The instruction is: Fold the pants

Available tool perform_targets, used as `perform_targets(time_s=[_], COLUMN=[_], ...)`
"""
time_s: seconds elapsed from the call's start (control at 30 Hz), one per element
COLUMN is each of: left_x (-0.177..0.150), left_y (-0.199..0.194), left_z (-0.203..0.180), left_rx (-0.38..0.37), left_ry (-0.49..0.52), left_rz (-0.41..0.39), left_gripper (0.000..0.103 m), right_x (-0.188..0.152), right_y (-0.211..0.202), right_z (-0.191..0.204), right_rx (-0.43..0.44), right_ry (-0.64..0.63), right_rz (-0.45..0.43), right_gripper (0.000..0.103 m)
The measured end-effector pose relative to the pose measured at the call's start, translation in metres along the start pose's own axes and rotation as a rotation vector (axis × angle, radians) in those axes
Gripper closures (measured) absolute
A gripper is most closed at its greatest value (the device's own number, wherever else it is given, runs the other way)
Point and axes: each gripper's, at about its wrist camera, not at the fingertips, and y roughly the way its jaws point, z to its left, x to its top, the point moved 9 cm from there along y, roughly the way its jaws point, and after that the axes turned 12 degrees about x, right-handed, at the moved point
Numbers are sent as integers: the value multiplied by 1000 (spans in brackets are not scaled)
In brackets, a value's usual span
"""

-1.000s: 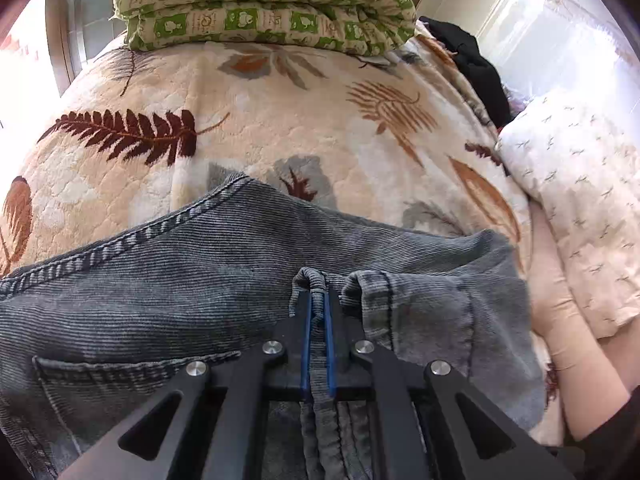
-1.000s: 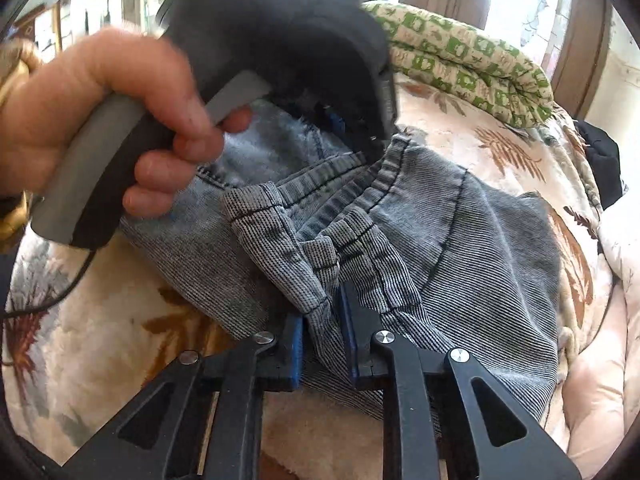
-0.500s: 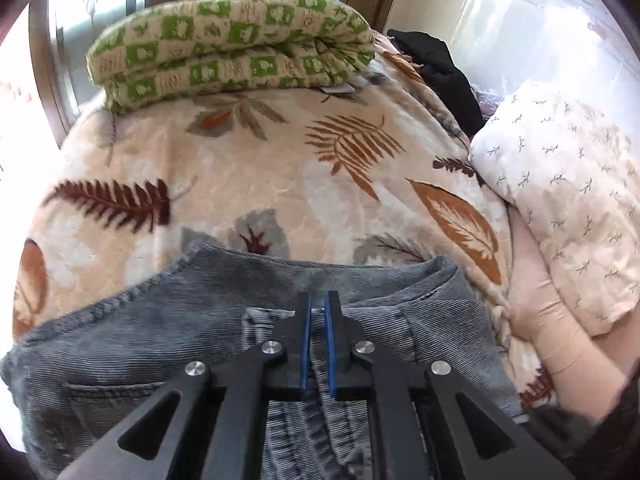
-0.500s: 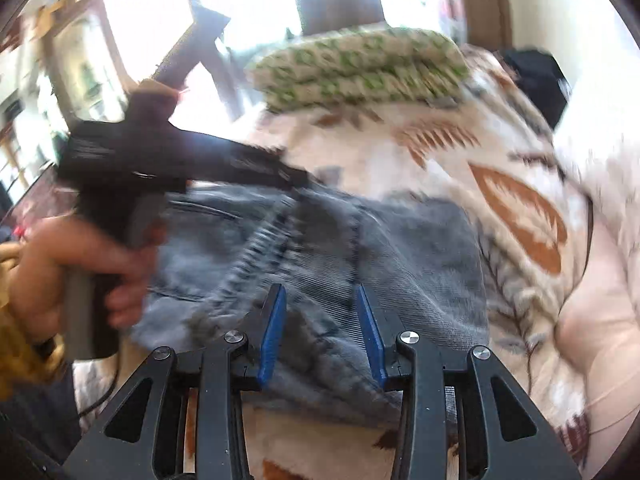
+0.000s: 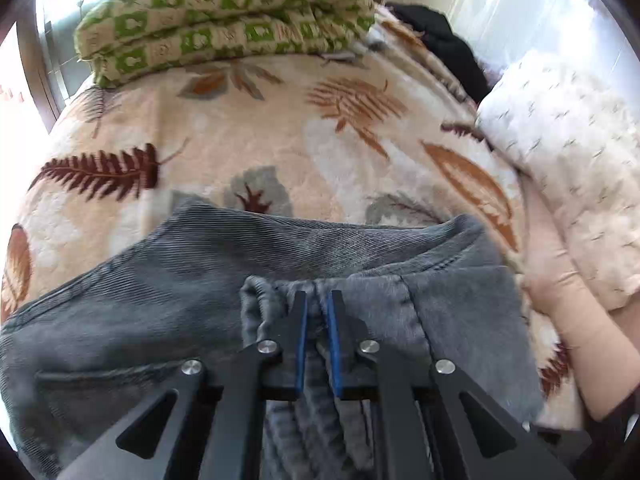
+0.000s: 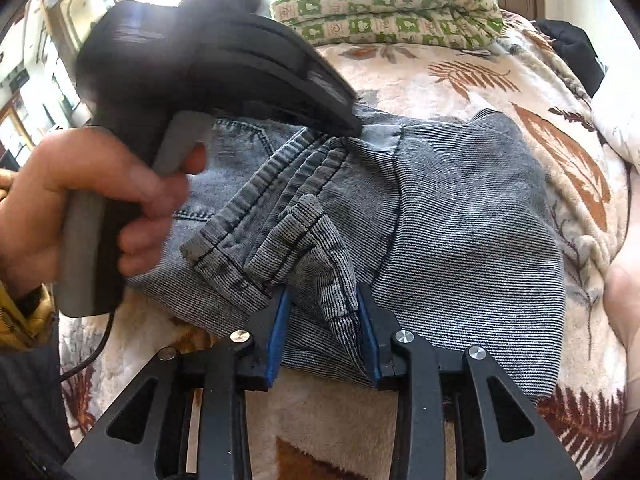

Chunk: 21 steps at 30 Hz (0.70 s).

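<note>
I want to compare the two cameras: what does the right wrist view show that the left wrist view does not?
Only the right wrist view shows the hand holding the left gripper by its handle, and the right gripper with denim between its fingers. Only the left wrist view shows the white speckled pillow and the left gripper's narrow gap, whose jaws have just been opening. Both show the grey pants, the leaf-print blanket and the green checked quilt.
</note>
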Motion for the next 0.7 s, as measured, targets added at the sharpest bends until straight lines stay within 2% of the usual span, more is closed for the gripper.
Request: perform_targets(time_s=[0.03, 0.07, 0.13, 0.23, 0.3, 0.37, 0.43, 0.53, 0.6, 0.63, 0.7], left_x=[-2, -5, -15, -33, -42, -57, -72, -76, -72, -70, -66], left_y=[-9, -16, -32, -51, -51, -38, -18, -15, -21, -27, -42], left_z=[6, 12, 30, 58, 73, 86, 92, 87, 89, 91, 99], left_rx=[4, 10, 26, 36, 79, 128, 147, 186, 158, 119, 83], left_ry=[5, 12, 8, -16, -12, -4, 8, 64, 44, 25, -8], left_rz=[-7, -9, -19, -30, -26, 21, 65, 7, 22, 27, 17], left_gripper=[77, 55, 30, 30, 30, 32, 36, 34, 35, 35, 30], right_x=[1, 6, 16, 31, 34, 29, 16, 8, 12, 15, 22], right_y=[-6, -14, -25, -28, -19, -6, 18, 20, 11, 6, -7], right_z=[2, 5, 15, 32, 37, 35, 24, 25, 27, 29, 39], right_rx=[-6, -16, -18, 6, 8, 15, -5, -13, -16, -16, -12], right_ry=[2, -8, -35, -81, -82, -54, -30, -50, -45, -50, -84], right_rz=[-17, -48, -90, -123, -115, -94, -29, -16, -16, -32, -68], right_gripper=[68, 66, 64, 58, 58, 58, 57, 56, 56, 54, 43])
